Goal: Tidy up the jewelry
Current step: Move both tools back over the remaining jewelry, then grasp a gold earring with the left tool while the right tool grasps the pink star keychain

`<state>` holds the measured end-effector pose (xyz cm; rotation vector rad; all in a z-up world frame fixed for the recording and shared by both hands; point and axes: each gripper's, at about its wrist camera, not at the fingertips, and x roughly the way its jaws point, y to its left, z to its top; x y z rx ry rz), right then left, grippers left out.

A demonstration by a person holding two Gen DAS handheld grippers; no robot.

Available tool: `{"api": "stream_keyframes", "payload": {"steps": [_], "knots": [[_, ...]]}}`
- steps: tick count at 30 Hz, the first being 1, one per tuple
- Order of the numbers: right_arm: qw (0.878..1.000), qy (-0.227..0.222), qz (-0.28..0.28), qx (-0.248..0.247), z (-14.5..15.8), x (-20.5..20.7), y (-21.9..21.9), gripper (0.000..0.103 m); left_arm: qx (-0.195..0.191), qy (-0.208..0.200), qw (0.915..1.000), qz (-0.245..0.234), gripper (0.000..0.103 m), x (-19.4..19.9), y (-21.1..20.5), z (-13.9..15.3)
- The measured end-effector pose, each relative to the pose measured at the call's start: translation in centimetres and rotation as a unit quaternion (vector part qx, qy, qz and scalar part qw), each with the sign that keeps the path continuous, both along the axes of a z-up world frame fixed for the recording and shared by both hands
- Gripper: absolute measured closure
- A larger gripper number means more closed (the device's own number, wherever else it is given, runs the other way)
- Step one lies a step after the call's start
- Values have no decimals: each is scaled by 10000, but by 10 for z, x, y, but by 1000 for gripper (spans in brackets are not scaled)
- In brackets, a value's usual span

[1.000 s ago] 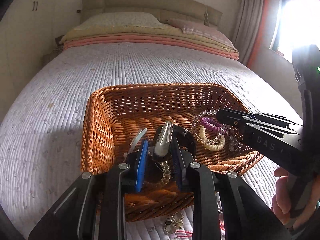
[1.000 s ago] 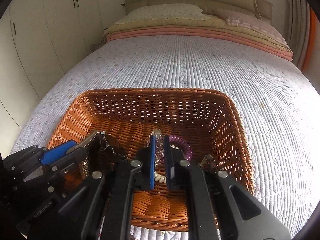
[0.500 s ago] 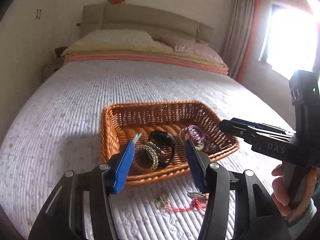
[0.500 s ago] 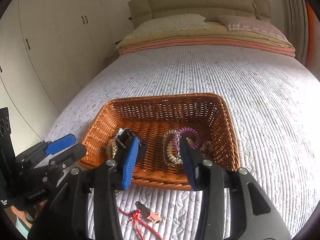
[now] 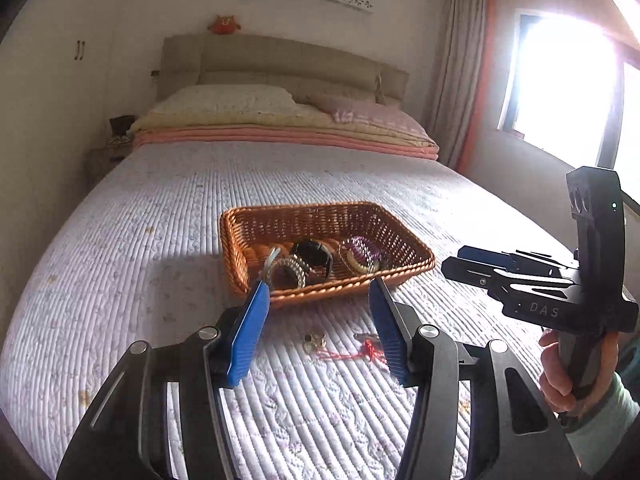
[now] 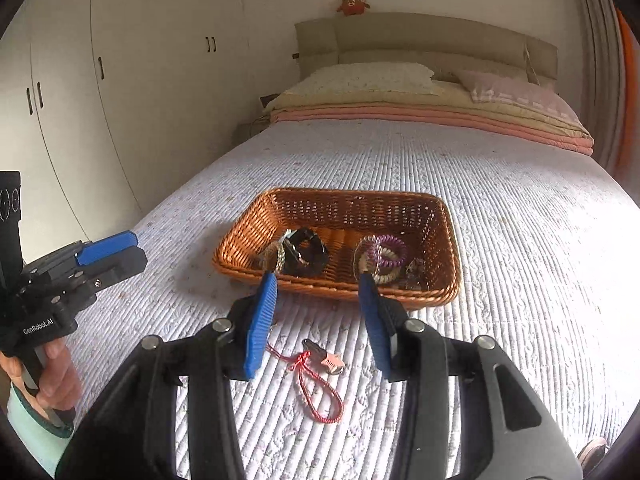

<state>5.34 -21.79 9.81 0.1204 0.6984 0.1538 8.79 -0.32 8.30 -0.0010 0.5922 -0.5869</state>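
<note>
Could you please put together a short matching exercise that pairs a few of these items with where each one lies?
Things:
1. black bracelet
2. purple coil hair tie
3. red cord charm
4. small gold piece

Places:
A. right part of the basket
B. on the bed, ahead of the left gripper
C. left part of the basket
D. on the bed, between the right gripper fingers

Pairs: 1-C, 2-A, 3-D, 4-B

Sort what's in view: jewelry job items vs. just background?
Job:
wicker basket
black bracelet
purple coil band
red cord charm
small gold piece
left gripper, right gripper, both open

Background:
pillows
plush toy
wardrobe
</note>
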Motion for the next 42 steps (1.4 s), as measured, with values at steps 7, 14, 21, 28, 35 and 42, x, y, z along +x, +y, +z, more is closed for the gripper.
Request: {"api": "stream_keyframes", "payload": {"steps": [7,14,21,28,35,42], "knots": [[9977,676,-92,-19,-61,20,-1,64,159,1051,9943,-29,70,22,-9,-71],[9934,1142,-108,73,-106,34,-6,66,344,1548,9873,-78,74,61,-23,-104],[9940,1095,-24,54,-109,31,-2,66,453,1674,9846,-234,74,86,-47,-112],[9938,1101,-84,158,-108,32,-7,66,619,1672,9839,-117,86,99,-61,-116],[9930,1174,-29,-94,-111,36,2,74,757,1597,9842,-110,95,88,-57,-117],[9930,1131,70,-322,-112,33,11,89,854,1543,9841,-186,95,62,-46,-118]]}}
